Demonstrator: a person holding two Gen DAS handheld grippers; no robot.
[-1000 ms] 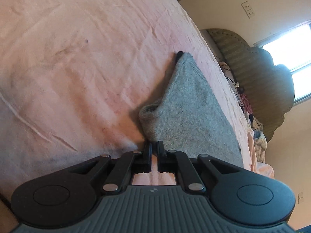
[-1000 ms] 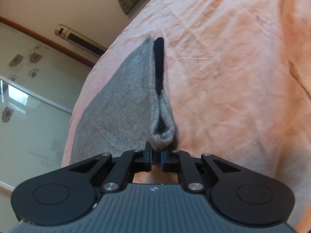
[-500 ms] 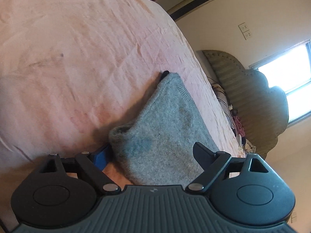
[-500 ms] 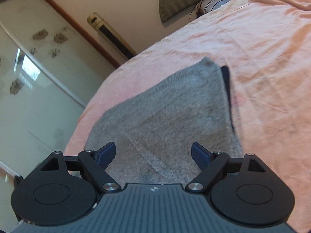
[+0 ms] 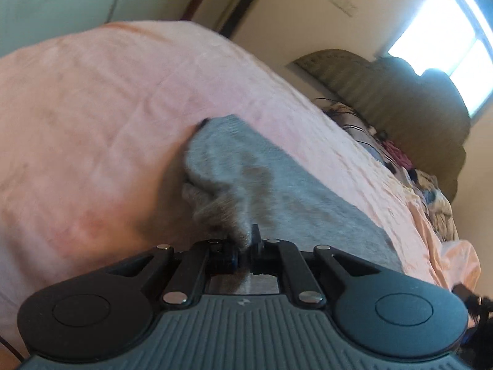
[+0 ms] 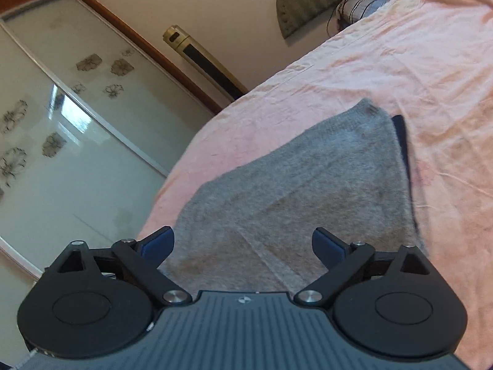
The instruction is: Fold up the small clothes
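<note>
A small grey knit garment (image 6: 308, 185) with a dark blue edge (image 6: 403, 141) lies spread on the pink bedsheet (image 6: 416, 61). In the left wrist view the same grey garment (image 5: 277, 185) shows bunched and lifted at its near corner. My left gripper (image 5: 245, 246) is shut on that corner, with grey fabric pinched between the jaws. My right gripper (image 6: 243, 243) is open and empty, hovering just above the near part of the garment, with its blue pads (image 6: 157, 242) wide apart.
The pink sheet (image 5: 92, 123) covers the bed. A green padded headboard (image 5: 400, 98) with a pile of clothes and cables (image 5: 425, 185) is at the bed's head. A glass sliding door (image 6: 61, 129) and a tall gold floor-standing unit (image 6: 203, 61) stand beyond the bed edge.
Both grippers let go of the garment half a second ago. My left gripper has since shut again on the garment's near corner and is lifting it. My right gripper stays open.
</note>
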